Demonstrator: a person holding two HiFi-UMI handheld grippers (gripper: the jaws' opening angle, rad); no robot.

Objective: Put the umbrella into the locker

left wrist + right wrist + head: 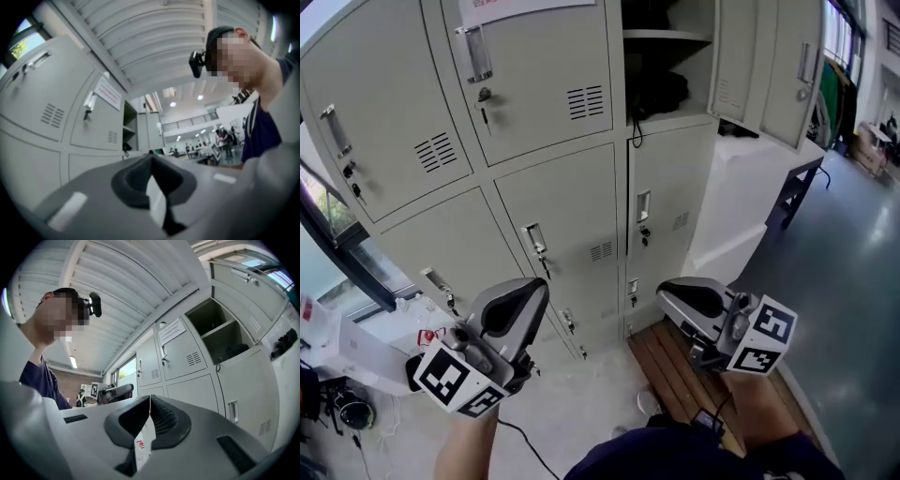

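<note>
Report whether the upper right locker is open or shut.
Open: its door stands swung out, and the shelf inside shows.

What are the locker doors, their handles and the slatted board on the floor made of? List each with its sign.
Locker doors: likely sheet steel with pale grey matte paint; the signs are punched louvre vents and crisp folded edges.
Handles: probably bright plated metal; they glint.
Slatted board: seemingly wood, brown with a satin finish; it shows parallel planks with dark gaps between them.

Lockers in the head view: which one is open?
The upper locker in the right column: its door swings out rightward, showing a shelf and something dark inside. All other doors are shut.
</note>
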